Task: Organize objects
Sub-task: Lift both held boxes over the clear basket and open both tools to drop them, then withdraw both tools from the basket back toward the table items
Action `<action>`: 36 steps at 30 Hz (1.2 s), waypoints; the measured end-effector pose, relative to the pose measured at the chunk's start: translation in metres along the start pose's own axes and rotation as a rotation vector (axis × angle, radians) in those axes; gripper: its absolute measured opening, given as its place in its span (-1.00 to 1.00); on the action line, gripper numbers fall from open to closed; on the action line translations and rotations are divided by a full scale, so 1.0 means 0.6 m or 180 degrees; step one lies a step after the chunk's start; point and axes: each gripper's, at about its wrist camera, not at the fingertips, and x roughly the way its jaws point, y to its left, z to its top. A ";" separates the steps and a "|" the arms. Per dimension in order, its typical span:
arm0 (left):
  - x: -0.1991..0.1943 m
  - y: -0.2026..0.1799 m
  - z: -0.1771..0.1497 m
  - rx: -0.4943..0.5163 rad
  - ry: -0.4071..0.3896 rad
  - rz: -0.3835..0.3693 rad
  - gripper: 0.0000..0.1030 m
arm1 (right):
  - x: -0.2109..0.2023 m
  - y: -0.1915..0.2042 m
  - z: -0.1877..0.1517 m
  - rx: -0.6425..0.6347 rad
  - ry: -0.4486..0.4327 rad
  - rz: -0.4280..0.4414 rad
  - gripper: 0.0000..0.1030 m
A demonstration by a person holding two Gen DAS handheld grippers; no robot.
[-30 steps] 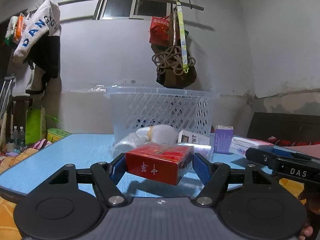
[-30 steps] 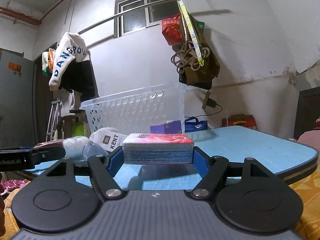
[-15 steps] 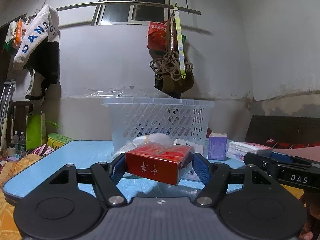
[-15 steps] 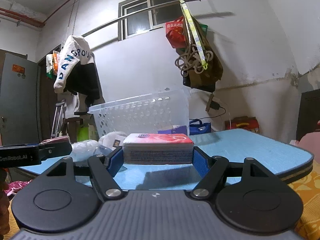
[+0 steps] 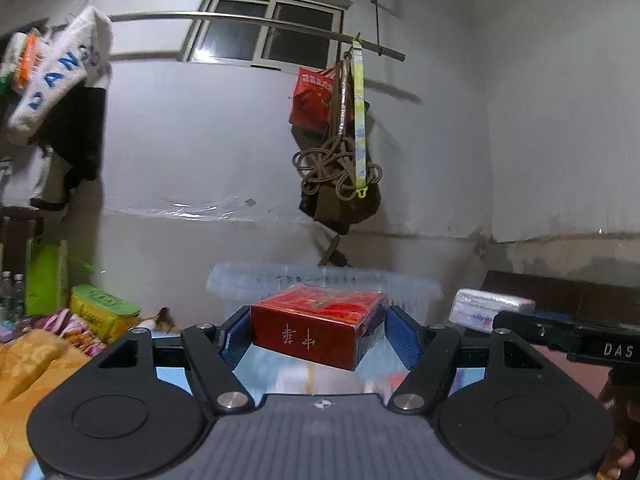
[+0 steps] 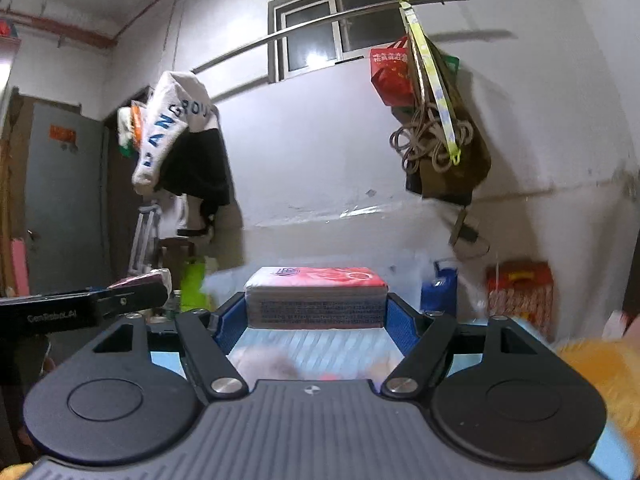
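My left gripper is shut on a red box with gold Chinese characters, held up level with the rim of the clear plastic basket just behind it. My right gripper is shut on a pink and red tissue pack, lifted above the blue table. The right gripper with its tissue pack also shows at the right of the left wrist view. The left gripper's finger shows at the left of the right wrist view. The basket looks blurred in the right wrist view.
A rail on the back wall carries hanging bags and rope and clothes. A green box and orange cloth lie at the left. A red carton stands at the right.
Both grippers have risen with their loads. The basket and the table items have dropped low in both views; the basket rim now sits level with the red box.
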 end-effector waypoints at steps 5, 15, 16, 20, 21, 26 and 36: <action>0.137 0.029 0.104 0.0036 0.0250 -0.0116 0.43 | 0.154 -0.011 0.097 -0.0094 0.0446 -0.0090 0.45; 0.355 0.067 0.145 -0.0302 0.1351 0.0083 0.44 | 0.327 -0.045 0.074 -0.0256 0.1496 -0.0363 0.50; 0.358 0.068 0.142 -0.0316 0.1362 0.0087 0.50 | 0.329 -0.049 0.070 -0.0269 0.1516 -0.0380 0.68; 0.335 0.067 0.132 -0.0242 0.1118 0.0480 1.00 | 0.296 -0.074 0.081 0.0118 0.1376 -0.0437 1.00; 0.325 0.069 0.132 -0.0261 0.1097 0.0561 1.00 | 0.283 -0.081 0.087 0.0209 0.1337 -0.0420 1.00; 0.213 0.064 0.106 -0.0318 0.0781 0.0382 1.00 | 0.148 -0.092 0.052 0.0548 0.0958 -0.0371 1.00; 0.061 0.049 -0.086 -0.0476 0.0762 0.0550 1.00 | 0.001 -0.063 -0.136 0.0563 0.0742 -0.0739 1.00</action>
